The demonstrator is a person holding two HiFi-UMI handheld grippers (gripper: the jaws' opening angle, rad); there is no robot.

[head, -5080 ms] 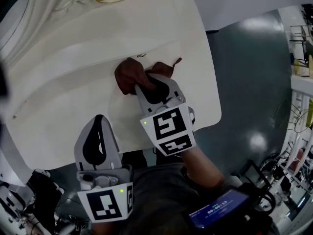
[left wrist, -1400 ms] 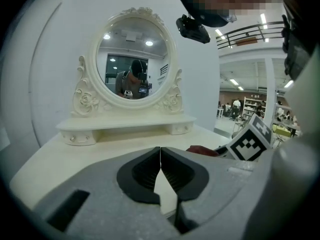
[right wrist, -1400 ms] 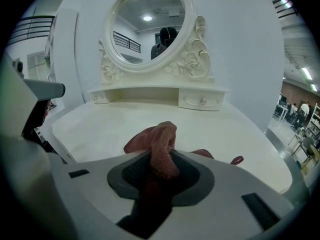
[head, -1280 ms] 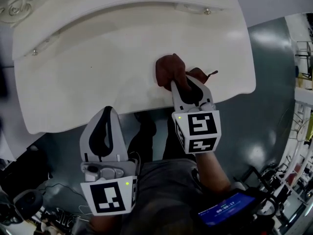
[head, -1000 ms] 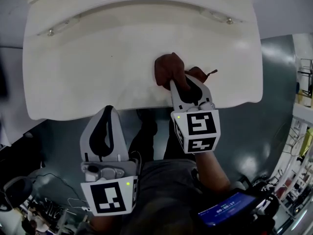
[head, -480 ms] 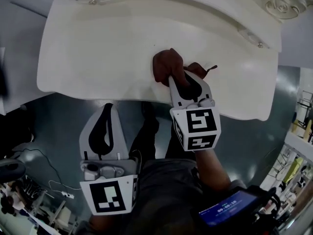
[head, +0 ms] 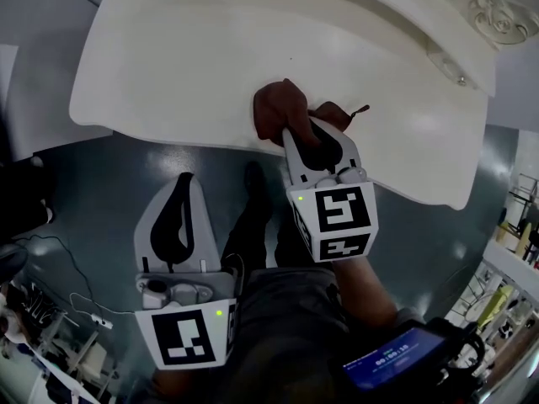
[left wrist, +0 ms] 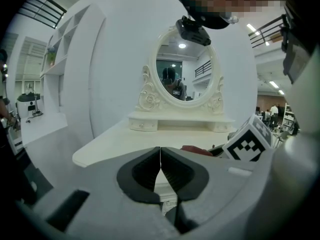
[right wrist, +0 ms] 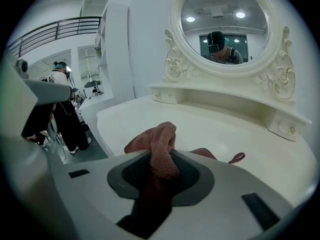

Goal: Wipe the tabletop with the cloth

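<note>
A reddish-brown cloth (head: 278, 112) lies bunched on the cream tabletop (head: 185, 74) close to its near edge. My right gripper (head: 301, 135) is shut on the cloth (right wrist: 159, 149), which fills the gap between its dark pads and spills forward onto the table (right wrist: 210, 129). My left gripper (head: 178, 204) hangs off the table over the floor, below and left of the cloth. Its jaws meet in the left gripper view, where the left gripper (left wrist: 160, 160) holds nothing. The right gripper's marker cube (left wrist: 248, 140) shows there too.
An oval mirror (right wrist: 225, 26) in a carved cream frame stands at the back of the table on a low shelf with small drawers (right wrist: 282, 126). A person (right wrist: 60, 109) stands left of the table. Dark floor (head: 101, 192) lies below the table's edge.
The right gripper with the cloth has shifted slightly left along the table's near edge. The head view has swung, so the table now slants across the picture. The left gripper stays low.
</note>
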